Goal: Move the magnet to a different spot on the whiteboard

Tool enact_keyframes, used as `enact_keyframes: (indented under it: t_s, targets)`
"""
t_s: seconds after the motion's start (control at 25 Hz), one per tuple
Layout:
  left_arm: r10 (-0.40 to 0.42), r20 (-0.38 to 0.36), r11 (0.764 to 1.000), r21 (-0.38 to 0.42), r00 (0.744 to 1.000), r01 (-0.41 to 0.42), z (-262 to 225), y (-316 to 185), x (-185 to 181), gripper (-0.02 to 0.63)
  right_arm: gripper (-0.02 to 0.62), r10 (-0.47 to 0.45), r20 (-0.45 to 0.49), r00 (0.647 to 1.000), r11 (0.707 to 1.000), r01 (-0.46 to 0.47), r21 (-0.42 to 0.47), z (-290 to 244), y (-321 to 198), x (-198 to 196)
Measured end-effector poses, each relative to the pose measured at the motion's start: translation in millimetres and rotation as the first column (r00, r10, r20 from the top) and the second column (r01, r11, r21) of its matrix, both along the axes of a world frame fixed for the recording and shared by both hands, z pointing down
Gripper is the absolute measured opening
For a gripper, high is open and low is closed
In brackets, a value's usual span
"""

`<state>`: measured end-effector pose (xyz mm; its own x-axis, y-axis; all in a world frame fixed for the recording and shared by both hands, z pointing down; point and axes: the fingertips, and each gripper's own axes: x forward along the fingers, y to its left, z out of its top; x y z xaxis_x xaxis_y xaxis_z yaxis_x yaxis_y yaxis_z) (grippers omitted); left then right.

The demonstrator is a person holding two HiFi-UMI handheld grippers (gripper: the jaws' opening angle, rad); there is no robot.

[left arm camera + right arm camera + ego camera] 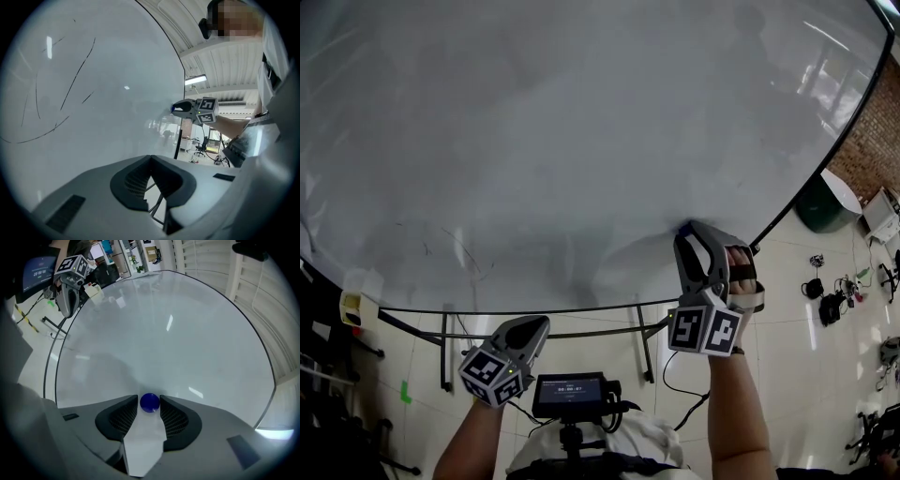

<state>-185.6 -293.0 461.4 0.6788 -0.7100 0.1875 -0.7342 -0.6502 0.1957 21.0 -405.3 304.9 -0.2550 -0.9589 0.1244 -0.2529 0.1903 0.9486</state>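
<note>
A small blue round magnet [150,402] sits on the whiteboard [178,333], right between the fingertips of my right gripper [150,404]. The jaws stand apart on either side of it, with a thin gap at each pad, so the gripper is open. In the head view my right gripper [687,232] touches the whiteboard [581,141] near its lower right edge, and the magnet [685,228] shows as a dark blue dot at its tip. My left gripper [532,328] hangs low below the board, shut and empty. The left gripper view shows its jaws [151,159] together and the right gripper [187,108] far off.
Faint pen strokes [70,89] mark the board. Metal stand legs [445,347] run beneath it. A small screen on a mount [572,394] sits at my chest. A dark green bin [820,202], cables [830,302] and a brick wall [877,141] lie to the right.
</note>
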Motion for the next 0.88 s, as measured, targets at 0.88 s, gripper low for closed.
enact_keyframes:
  t_s: [0.88]
  targets:
    - [-0.011,0.008,1.0,-0.006,1.0,0.011,-8.1,0.0,2.0,0.034,0.15,-0.014,0.08,0.997,1.0,0.015,-0.014,0.9,6.7,0.5]
